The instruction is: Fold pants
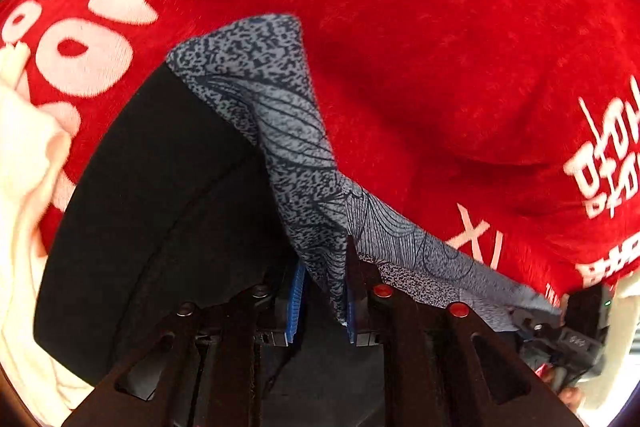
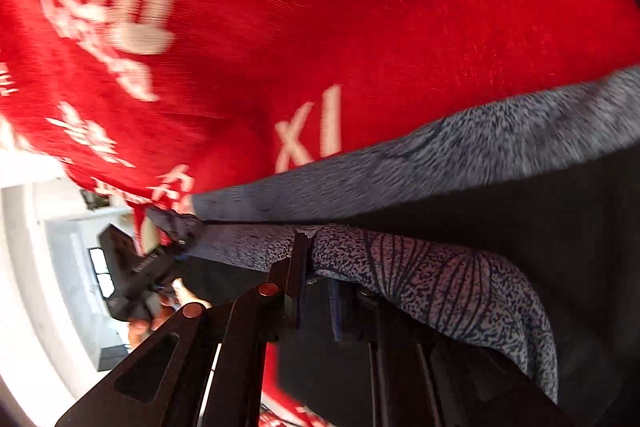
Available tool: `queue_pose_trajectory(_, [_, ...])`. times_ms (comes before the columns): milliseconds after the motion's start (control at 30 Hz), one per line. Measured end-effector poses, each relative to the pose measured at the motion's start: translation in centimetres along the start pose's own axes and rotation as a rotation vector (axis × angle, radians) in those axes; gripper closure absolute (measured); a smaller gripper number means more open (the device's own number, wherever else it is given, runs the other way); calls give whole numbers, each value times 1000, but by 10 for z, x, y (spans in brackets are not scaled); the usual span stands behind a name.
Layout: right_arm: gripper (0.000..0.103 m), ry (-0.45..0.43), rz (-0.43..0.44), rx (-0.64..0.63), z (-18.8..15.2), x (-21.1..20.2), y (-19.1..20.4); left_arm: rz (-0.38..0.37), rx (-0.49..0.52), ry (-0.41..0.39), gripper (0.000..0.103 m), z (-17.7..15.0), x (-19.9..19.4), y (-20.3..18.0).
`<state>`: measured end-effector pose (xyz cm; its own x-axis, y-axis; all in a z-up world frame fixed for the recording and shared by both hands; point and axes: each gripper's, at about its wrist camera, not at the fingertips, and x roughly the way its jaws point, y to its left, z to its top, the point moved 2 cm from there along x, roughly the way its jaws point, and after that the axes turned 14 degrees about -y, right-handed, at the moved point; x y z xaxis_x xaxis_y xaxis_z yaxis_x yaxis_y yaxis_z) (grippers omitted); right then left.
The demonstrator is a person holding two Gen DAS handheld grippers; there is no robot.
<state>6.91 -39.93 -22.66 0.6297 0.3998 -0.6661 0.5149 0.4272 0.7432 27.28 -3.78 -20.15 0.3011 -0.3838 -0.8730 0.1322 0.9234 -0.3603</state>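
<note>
Left tongs: I see them pinching the pants.
Right tongs: pinching the pants' taut edge, against red cloth.

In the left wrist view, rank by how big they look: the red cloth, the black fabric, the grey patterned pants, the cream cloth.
1. red cloth
2. black fabric
3. grey patterned pants
4. cream cloth

The last two look close; the frame edge cuts off the cream cloth.

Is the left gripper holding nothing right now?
No, the left gripper has the grey patterned pants pinched between its blue finger pads, above the red cloth.
</note>
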Motion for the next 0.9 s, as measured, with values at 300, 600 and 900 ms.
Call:
queue_pose_trajectory(300, [45,49,66,37,14,-2,1,148,231,-135,15,9,-71,-24])
queue_pose_trajectory(600, [28,-67,32,-42,12,-55,29,217,356,-54,15,-48,-58,-60])
queue_pose_trajectory(900, [28,-186,-332,-206,-78,-155,-21,49,505,81,15,-166,-64,-148])
